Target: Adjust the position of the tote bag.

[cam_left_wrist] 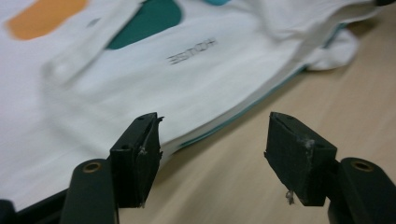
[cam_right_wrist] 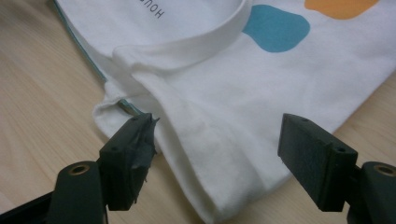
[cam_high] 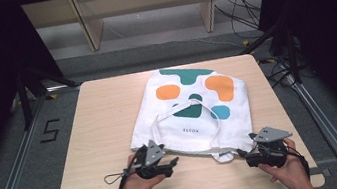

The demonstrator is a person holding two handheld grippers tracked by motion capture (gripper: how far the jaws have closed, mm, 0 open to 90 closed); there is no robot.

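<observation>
Two claws, both spread wide, holding nothing: left claw [cam_high: 172,163] and right claw [cam_high: 242,154] sit just beside the near edge of the tote bag [cam_high: 194,113], flat on the table [cam_high: 97,135]. Looks like pre-grab; next, close on that hem.

One bag [cam_high: 194,111] lies on one desk [cam_high: 99,150], with two grippers, left [cam_high: 169,166] and right [cam_high: 247,156].

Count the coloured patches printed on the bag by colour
Bag, high view:
Orange patches: 2
Dark green patches: 2
Blue patches: 1
Total: 5
</observation>
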